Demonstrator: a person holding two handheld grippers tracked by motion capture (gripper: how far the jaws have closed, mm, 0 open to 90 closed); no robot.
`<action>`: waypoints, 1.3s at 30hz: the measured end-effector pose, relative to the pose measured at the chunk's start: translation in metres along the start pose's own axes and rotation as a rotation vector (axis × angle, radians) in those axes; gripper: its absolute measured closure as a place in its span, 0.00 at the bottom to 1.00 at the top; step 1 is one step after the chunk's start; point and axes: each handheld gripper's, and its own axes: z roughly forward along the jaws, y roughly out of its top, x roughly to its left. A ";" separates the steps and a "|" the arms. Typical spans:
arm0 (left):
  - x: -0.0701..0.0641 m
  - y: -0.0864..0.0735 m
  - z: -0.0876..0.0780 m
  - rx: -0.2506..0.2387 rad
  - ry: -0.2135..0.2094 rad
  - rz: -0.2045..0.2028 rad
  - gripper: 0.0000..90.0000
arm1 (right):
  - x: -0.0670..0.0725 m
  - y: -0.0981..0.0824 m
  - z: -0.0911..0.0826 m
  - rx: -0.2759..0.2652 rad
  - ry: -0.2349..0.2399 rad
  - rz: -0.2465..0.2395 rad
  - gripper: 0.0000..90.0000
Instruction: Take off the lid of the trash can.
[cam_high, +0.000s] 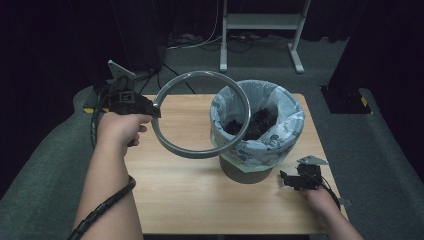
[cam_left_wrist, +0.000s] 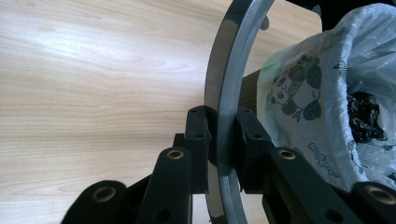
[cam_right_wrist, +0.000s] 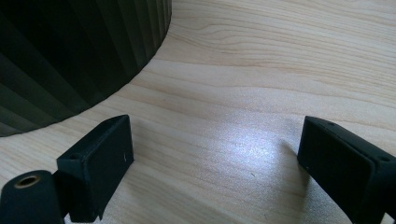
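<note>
A grey ring (cam_high: 202, 114) is held clear of the table (cam_high: 175, 190), clamped at its rim by the left gripper (cam_high: 155, 108); in the left gripper view the pads (cam_left_wrist: 198, 135) are seen pressed on either face of the band. The ring is carried tilted, its far edge overlapping the mouth of the bin (cam_high: 257, 125). The bin is lined with a printed plastic bag (cam_left_wrist: 317, 107) folded over its rim, and dark waste (cam_high: 255, 122) lies inside. It is judged that the ring is a retaining band meant to seat over the folded bag; an edge grip leaves its opening free to pass over the rim.

The right gripper (cam_high: 289, 181) is rested low on the table just beside the bin's base, jaws apart with nothing between them. It is judged to be kept near for steadying the bin (cam_right_wrist: 70, 60), though no contact is made.
</note>
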 end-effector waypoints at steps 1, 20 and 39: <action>0.000 0.000 0.000 0.000 0.000 0.000 0.86 | 0.000 0.000 0.000 0.000 0.000 0.000 0.11; 0.046 -0.010 -0.024 -0.047 0.013 -0.071 0.86 | 0.000 0.000 0.000 0.000 0.000 0.004 0.11; 0.079 -0.019 -0.032 -0.076 0.033 -0.128 0.86 | 0.001 0.000 0.000 0.000 0.000 0.005 0.11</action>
